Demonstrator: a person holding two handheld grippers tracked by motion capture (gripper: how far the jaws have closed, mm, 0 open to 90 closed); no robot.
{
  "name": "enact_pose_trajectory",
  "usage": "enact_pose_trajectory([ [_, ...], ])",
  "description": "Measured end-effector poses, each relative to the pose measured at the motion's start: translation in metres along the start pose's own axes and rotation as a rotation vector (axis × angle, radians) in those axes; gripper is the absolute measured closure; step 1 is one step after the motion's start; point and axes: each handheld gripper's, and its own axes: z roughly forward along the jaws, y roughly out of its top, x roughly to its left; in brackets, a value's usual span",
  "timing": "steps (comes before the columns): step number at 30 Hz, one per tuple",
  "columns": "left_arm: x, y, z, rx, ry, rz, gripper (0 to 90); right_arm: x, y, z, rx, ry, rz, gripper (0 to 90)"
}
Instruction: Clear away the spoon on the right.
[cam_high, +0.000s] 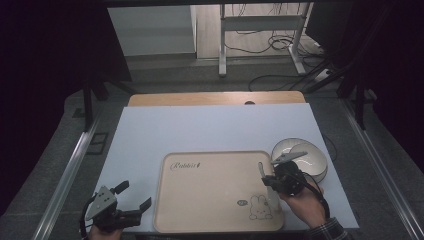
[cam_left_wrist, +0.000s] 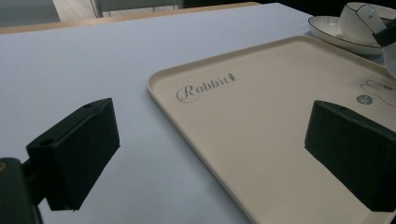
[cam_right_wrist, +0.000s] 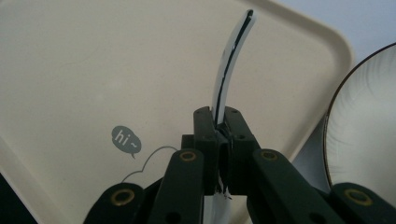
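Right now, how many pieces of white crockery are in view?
2: a white bowl on the table right of the tray, and a white spoon clamped in the right gripper above that tray.

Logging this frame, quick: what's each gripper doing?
Left gripper: open, empty.
Right gripper: shut on the white spoon.
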Motion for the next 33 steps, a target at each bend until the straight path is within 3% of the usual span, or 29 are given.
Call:
enact_pose_trajectory([
  [16,0.0,0.0,0.001,0.005,-0.003,0.003,3.0,-0.004,-0.004,0.017,0.031,0.004,0.016,85.0],
  [24,0.0,0.0,0.001,0.006,-0.003,0.004,3.0,-0.008,-0.009,0.024,0.044,-0.014,0.023,79.5],
  [33,0.0,0.0,0.0,0.006,-0.001,0.005,3.0,-0.01,-0.01,0.022,0.012,-0.039,0.016,76.2],
])
